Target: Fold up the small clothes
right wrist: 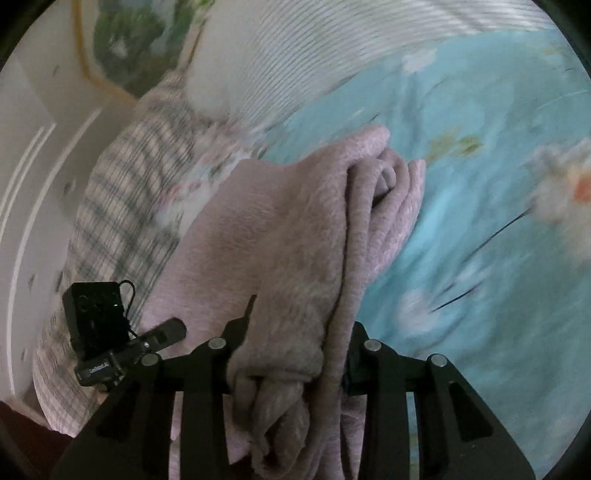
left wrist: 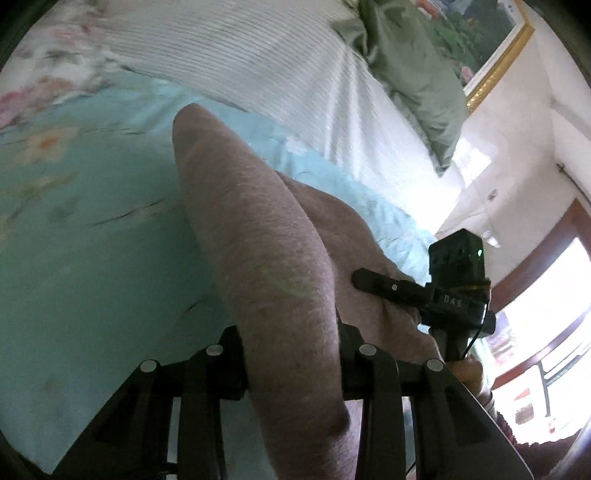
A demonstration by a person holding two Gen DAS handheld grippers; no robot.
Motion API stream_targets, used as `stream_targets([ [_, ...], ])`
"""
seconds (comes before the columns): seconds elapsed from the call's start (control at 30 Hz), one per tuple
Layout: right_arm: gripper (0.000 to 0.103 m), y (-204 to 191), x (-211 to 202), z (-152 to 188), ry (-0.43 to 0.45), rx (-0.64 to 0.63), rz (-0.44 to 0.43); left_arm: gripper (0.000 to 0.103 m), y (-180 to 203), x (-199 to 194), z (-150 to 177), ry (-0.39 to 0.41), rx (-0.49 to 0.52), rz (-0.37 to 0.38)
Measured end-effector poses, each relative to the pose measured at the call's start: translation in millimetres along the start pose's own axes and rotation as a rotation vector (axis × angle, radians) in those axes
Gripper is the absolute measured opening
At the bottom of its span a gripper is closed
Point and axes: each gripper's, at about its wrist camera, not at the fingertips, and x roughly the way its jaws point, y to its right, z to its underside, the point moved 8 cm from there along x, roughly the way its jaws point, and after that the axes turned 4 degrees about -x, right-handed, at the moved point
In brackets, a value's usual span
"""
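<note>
Over the bed: one pink knitted garment (left wrist: 266,266), bunched and lifted above one blue floral sheet (left wrist: 74,221).
Left gripper (left wrist: 291,354): pinched on one thick fold.
Right gripper (right wrist: 291,354): clamped on a gathered wad of the same garment.
Behind: one white striped pillow (left wrist: 258,55), one framed painting (left wrist: 480,40).

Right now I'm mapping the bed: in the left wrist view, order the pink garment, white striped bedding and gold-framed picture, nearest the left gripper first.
1. Pink garment, clamped in the left gripper.
2. White striped bedding, beyond, upper centre.
3. Gold-framed picture, on the wall, upper right.
</note>
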Motion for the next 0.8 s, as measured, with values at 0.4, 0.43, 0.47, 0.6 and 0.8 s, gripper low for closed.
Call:
stream_targets([
  [0.4,0.047,-0.3,36.7,58.0,-0.096,0.01,0.04,0.052,-63.1,-6.2,62.1,-0.027,-0.101,-0.123],
  [0.43,0.047,1.1,34.4,57.9,-0.091,0.012,0.05,0.056,-66.1,-6.4,63.5,-0.031,-0.11,-0.131],
  [0.47,0.051,2.2,31.8,57.8,-0.089,0.01,0.063,0.057,-69.1,-7.9,64.8,-0.034,-0.121,-0.129],
  [0.6,0.059,3.9,10.5,48.8,-0.051,-0.026,0.15,0.058,-73.7,-21.8,56.6,-0.005,-0.149,-0.147],
  [0.8,0.055,-17.1,-9.2,0.7,0.046,-0.149,0.197,0.054,-55.5,-55.7,32.6,0.127,-0.094,-0.137],
])
